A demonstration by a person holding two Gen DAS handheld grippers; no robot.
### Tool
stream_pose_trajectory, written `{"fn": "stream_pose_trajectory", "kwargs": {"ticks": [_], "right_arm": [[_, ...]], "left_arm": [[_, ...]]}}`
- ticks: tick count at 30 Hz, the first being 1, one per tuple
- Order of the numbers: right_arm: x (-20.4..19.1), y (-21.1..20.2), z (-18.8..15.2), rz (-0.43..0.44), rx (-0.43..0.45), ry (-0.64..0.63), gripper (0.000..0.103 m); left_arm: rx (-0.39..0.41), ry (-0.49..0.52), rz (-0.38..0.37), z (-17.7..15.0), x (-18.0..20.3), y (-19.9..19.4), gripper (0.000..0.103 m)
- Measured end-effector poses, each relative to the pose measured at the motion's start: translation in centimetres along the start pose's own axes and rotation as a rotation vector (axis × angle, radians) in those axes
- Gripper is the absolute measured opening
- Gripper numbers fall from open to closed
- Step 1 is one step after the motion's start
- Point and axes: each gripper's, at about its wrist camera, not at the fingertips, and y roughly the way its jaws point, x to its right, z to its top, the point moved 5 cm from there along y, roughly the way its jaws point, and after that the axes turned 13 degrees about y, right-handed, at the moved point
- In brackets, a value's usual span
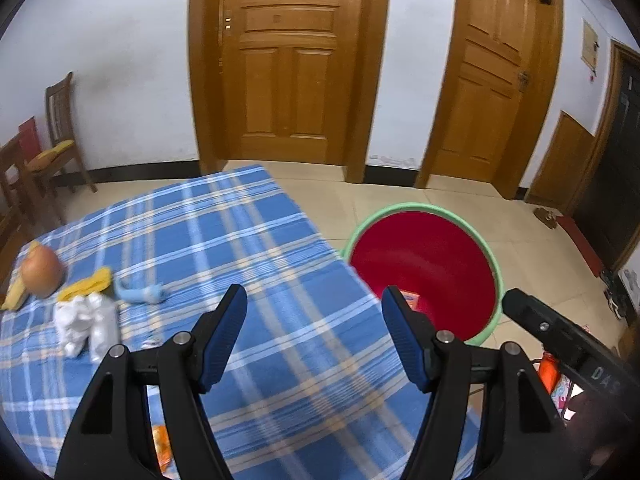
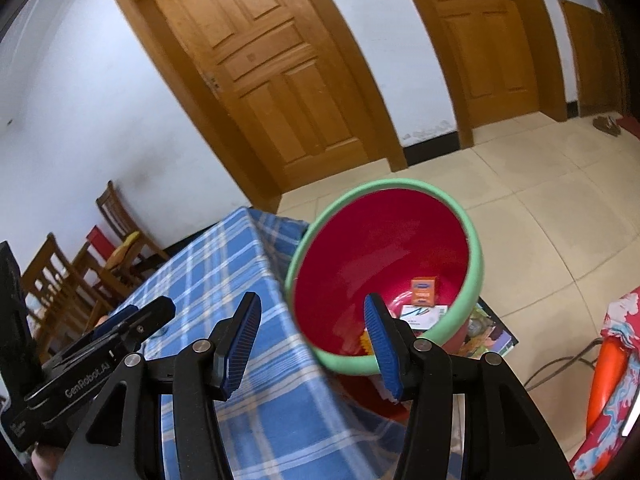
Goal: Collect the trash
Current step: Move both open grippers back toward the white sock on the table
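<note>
White crumpled tissue (image 1: 86,326) on the table (image 1: 256,264) looks light and soft; I'd pinch its bulk. Both claws, left claw (image 1: 314,312) and right claw (image 2: 312,320), gape empty.

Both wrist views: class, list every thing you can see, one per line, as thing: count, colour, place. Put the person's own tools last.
table: one, blue plaid cloth, left of the bin
bin: one, red inside with a green rim, on the floor at the table's right edge
small box: one, orange, at the bin's bottom
card: one, white, bin bottom
onion: one, brown, far left of the table
peel: yellow pieces, beside the onion
crumpled wrapper: one, white, near the peel
blue scrap: one, right of the peel
doors: two, wooden, back wall
chairs: wooden, left wall
left hand-held gripper: open, empty, over the table
right hand-held gripper: open, empty, by the bin
</note>
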Motion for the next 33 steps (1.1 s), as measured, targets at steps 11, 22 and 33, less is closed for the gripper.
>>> {"fn": "stream_pose_trajectory", "kwargs": {"ticks": [11,22,33], "right_arm": [[-3.4,-0.2,-2.3,0.031,-0.042,-0.054,0.056],[-7.3,-0.1,-4.9,0.054,-0.073,-0.11,0.056],[-10.2,1.4,-6.5,0.038,-0.094,-0.168,0.056]], "left_arm": [[0.001,-0.084,0.053,-2.4,-4.9,-3.8,0.07],[0.016,-0.12,0.169,-4.7,-11.0,-6.7,0.07],[-0.017,-0.134,0.231,-7.2,-15.9,-6.8,0.07]]}}
